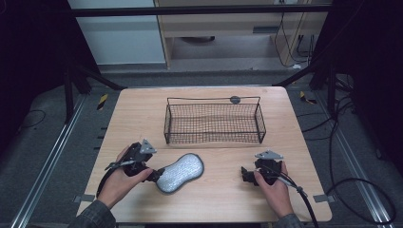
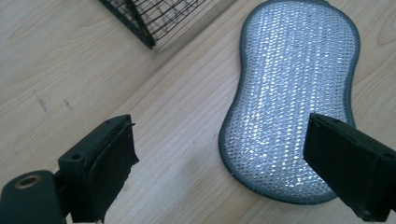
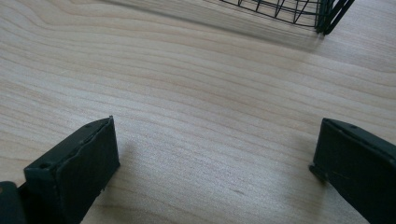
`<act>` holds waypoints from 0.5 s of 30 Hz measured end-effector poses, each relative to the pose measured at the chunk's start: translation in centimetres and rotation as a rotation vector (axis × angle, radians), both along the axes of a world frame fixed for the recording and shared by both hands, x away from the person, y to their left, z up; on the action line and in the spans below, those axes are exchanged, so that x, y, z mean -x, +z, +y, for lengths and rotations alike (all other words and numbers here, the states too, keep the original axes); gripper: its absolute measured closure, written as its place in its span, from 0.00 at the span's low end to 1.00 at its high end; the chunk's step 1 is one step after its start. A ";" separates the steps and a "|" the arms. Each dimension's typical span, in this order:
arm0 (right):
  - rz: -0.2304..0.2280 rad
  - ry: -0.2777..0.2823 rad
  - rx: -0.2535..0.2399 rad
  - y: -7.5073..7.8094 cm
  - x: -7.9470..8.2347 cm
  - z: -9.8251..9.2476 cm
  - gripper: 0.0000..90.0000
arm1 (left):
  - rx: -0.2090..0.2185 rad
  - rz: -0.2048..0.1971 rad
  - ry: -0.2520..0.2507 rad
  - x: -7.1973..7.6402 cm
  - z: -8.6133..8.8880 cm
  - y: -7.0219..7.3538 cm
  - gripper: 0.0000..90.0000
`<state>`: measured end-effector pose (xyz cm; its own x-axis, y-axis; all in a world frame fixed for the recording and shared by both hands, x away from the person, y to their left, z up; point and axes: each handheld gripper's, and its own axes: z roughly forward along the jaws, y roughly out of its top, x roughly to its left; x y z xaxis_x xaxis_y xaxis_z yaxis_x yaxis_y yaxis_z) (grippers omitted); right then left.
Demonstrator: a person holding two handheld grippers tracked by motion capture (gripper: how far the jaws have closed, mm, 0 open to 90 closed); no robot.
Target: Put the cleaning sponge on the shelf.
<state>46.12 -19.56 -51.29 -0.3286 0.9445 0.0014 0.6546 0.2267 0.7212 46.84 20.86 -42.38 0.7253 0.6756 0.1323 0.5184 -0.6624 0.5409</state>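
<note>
Scrubbing pad (image 2: 289, 98) just ahead of left claw (image 2: 219, 161)

A pale wooden worktop (image 1: 142, 114) is standing on grey carpet (image 1: 43, 142); a light cabinet (image 1: 237, 28) is sitting behind, cables (image 1: 351, 180) trailing right.

Black jaws, seemingly grey sleeves (image 1: 95, 214)

Both forearms come in low, the left gripper (image 1: 154, 175) angled inward with jaws spread wide, the right gripper (image 1: 244, 174) pointing left, its jaws likewise wide apart.
</note>
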 end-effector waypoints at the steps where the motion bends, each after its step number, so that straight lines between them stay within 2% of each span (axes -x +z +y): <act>1: 0.000 0.001 0.000 0.0 0.0 0.0 0.00 | 0.000 0.000 0.000 0.0 0.0 0.0 0.09; 2: -0.001 0.002 0.000 0.0 0.0 0.0 0.00 | -0.024 0.010 -0.007 -0.1 -0.5 0.0 0.09; 3: -0.001 0.002 0.000 0.0 0.0 0.0 0.00 | -0.024 0.010 -0.007 -0.1 -0.5 0.0 0.08; 6: -0.001 0.002 0.001 0.0 0.0 0.0 0.00 | -0.034 0.043 -0.015 -0.3 -1.2 -0.1 0.07; 8: 0.002 0.005 0.001 0.0 -0.1 0.0 0.00 | -0.041 0.046 -0.013 -0.4 -1.3 -0.2 0.06; 10: 0.002 0.014 0.006 0.0 -0.2 0.0 0.00 | -0.058 0.074 -0.006 -0.6 -1.8 -0.4 0.05; 15: 0.007 0.013 0.006 0.1 -0.3 0.1 0.00 | -0.078 0.116 -0.037 -0.9 -2.9 -0.9 0.05</act>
